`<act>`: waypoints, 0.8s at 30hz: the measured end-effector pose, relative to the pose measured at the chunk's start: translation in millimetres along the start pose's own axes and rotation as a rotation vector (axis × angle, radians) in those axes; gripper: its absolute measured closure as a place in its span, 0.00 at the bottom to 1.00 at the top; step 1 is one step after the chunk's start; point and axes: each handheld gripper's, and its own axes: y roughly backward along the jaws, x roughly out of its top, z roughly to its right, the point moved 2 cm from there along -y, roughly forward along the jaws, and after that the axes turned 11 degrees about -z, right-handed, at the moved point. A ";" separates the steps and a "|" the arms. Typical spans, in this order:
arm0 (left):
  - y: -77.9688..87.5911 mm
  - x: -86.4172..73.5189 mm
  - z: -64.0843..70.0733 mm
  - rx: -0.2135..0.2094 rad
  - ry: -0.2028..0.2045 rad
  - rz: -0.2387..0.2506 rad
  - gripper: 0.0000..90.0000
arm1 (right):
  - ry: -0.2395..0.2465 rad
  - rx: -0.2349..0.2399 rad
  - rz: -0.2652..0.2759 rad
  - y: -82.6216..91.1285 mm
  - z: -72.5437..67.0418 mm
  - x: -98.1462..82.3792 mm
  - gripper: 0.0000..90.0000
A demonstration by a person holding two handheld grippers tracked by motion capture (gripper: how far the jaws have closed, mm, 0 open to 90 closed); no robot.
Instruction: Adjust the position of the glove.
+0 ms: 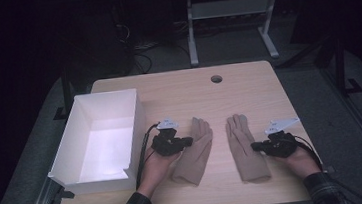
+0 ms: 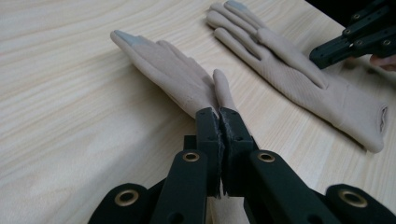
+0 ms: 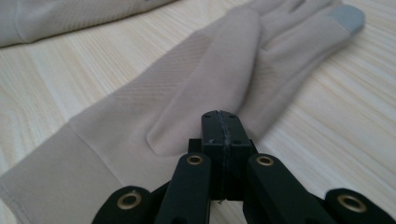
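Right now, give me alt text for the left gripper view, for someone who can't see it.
The left tool, its black jaws pressed together, is over the near beige glove at its thumb edge on a light wooden table. A second beige glove lies beyond, beside the other tool.

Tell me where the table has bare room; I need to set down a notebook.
Free: the far strip between the gloves' fingertips and the cable hole, and the right side beyond the right glove. Crowded: the near middle, around the left glove, and the white box.
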 end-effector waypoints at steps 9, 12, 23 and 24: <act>-0.3 8.8 6.7 -0.017 -0.016 0.022 0.97 | 0.045 -0.003 0.004 -1.8 -9.9 7.4 1.00; -0.3 10.2 6.2 -0.020 -0.013 0.025 0.97 | 0.016 -0.017 0.024 6.8 -4.4 6.2 1.00; -6.1 26.6 12.9 -0.034 -0.029 0.055 0.97 | 0.020 0.008 -0.014 -5.3 -6.0 6.4 1.00; -7.1 27.5 13.6 -0.037 -0.029 0.058 0.97 | 0.023 0.012 -0.013 -6.3 -7.6 7.4 1.00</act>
